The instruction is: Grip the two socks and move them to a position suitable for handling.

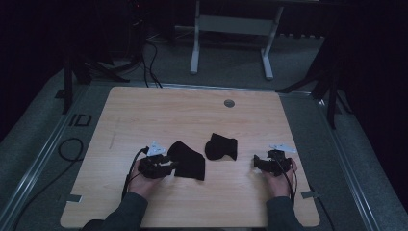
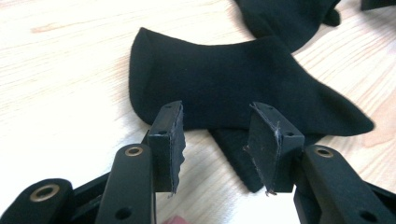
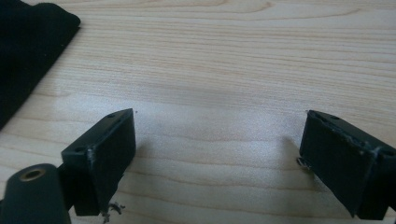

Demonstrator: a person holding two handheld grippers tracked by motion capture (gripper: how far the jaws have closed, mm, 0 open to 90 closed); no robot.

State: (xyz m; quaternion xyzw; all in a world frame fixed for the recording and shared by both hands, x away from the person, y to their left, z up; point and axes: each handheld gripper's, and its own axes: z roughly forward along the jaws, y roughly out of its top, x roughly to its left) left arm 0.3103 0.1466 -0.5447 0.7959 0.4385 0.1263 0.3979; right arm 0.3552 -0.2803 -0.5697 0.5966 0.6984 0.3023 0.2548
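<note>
On the tabletop (image 1: 144,120), a little below the middle, two black socks lie a small gap apart. The left sock (image 1: 188,159) sits at about 7 o'clock from the table's centre, the right sock (image 1: 221,146) at roughly 5 o'clock. The left gripper (image 1: 166,165) is right at the left sock's edge; in the left gripper view its jaws stand spread and released, with the sock (image 2: 233,88) lying just past the tips and a folded-under flap poking out between them. Nothing pinched yet, as far as I can tell.

The right gripper (image 1: 260,163) rests well off to the right sock's 3 o'clock. Its jaws are apart too, with bare wood between them and a corner of black fabric (image 3: 28,56) off at 10 o'clock.

Handling-wise, I'd guess these are light, floppy knit: they won't break, but they'll droop and bunch wherever you lift. I'd pinch the near hem or cuff edge, where the layers double up, rather than the flat middle.

Smooth pale wood-grain laminate, so the fabric will likely slide. Around it: a dim room, grey floor, cables, and a white table frame at 12 o'clock.
</note>
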